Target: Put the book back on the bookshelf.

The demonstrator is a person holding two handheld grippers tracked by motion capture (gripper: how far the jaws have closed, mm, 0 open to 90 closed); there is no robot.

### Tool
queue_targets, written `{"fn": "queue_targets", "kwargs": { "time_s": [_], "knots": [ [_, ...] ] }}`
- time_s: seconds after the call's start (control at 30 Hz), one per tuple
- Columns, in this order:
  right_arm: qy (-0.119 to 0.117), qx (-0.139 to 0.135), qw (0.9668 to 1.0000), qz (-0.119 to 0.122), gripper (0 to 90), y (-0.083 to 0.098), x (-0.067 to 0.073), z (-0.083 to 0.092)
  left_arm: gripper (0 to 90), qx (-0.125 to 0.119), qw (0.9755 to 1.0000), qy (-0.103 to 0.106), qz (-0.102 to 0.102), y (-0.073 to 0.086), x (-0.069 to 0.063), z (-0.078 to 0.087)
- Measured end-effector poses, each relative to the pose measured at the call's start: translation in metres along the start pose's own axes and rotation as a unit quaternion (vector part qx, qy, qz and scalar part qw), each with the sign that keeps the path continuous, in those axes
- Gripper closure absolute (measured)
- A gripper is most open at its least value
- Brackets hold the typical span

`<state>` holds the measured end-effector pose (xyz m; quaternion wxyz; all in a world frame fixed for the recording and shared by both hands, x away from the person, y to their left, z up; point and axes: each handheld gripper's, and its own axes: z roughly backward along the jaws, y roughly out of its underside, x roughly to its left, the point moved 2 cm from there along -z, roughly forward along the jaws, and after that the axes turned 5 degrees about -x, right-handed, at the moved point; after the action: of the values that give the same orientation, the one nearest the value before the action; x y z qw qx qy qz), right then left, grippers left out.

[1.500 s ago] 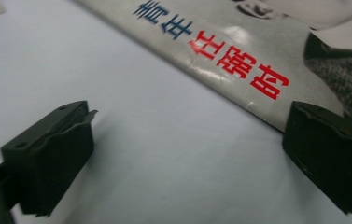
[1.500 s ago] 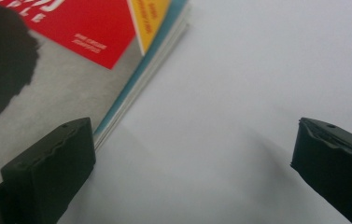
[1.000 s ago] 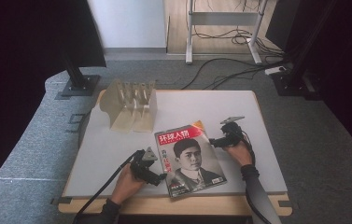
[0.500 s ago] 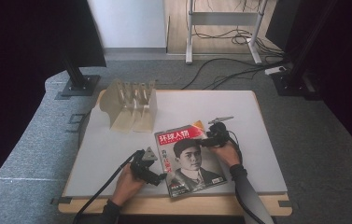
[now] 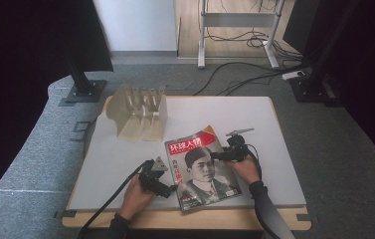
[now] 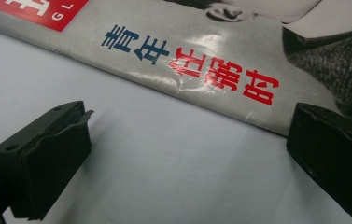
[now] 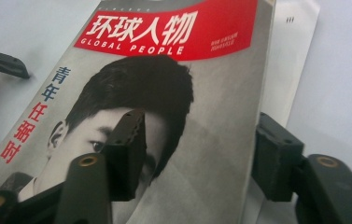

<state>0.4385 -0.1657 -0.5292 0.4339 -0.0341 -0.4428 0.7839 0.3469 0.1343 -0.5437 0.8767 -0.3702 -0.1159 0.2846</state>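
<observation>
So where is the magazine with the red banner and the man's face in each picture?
High view: the glossy magazine with the red banner lies on the white table, near the front edge, between the two grippers.
Left gripper view: its edge runs across the top, beyond the open jaws.
Right gripper view: it takes up the middle, with the jaws open over its cover.
Shared landmark: the red and blue characters down the cover's side.
</observation>
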Motion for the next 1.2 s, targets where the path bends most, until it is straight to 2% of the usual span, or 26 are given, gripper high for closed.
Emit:
{"fn": "queue_targets", "kwargs": {
  "time_s": [0.13,0.27,0.33,0.37,0.47,0.57,0.6,0.77,0.87,0.97,1.2],
  "knots": [
    [0.016,0.011,0.9995,0.025,51.6,-0.015,0.001,-0.007,0.0,0.001,1.0000,-0.001,0.000,0.000,0.000,0.000],
    [0.030,0.020,0.9976,0.059,58.6,-0.029,0.008,-0.019,0.0,0.000,1.0000,-0.001,0.000,0.000,0.000,0.000],
    [0.046,0.032,0.9945,0.089,65.1,-0.033,0.015,-0.023,0.0,0.001,1.0000,-0.001,-0.001,0.000,0.000,0.000],
    [0.059,0.038,0.9912,0.112,70.0,-0.035,0.020,-0.023,0.0,0.001,1.0000,-0.001,-0.001,0.000,0.000,0.000],
    [0.071,0.039,0.9865,0.142,83.2,-0.037,0.029,-0.018,0.0,0.001,1.0000,-0.001,-0.001,0.000,0.000,0.000],
    [0.070,0.037,0.9853,0.151,85.4,-0.038,0.036,-0.013,0.0,0.001,1.0000,-0.001,-0.001,0.000,0.000,0.000],
    [0.078,0.044,0.9822,0.166,85.6,-0.039,0.041,-0.011,0.0,0.001,1.0000,-0.001,-0.002,0.000,0.000,0.000],
    [0.092,0.049,0.9761,0.191,85.9,-0.043,0.054,-0.008,0.0,0.000,1.0000,0.000,-0.001,0.000,0.000,0.000],
    [0.089,0.042,0.9757,0.196,85.9,-0.045,0.060,-0.004,0.0,0.000,1.0000,0.000,-0.001,0.000,0.000,0.000],
    [0.080,0.026,0.9765,0.198,86.0,-0.049,0.069,0.007,0.0,0.000,1.0000,0.000,0.000,0.000,0.000,0.000],
    [0.071,0.013,0.9740,0.215,86.2,-0.055,0.084,0.023,0.6,0.004,1.0000,0.006,-0.001,0.000,0.001,0.002]
  ]
}}
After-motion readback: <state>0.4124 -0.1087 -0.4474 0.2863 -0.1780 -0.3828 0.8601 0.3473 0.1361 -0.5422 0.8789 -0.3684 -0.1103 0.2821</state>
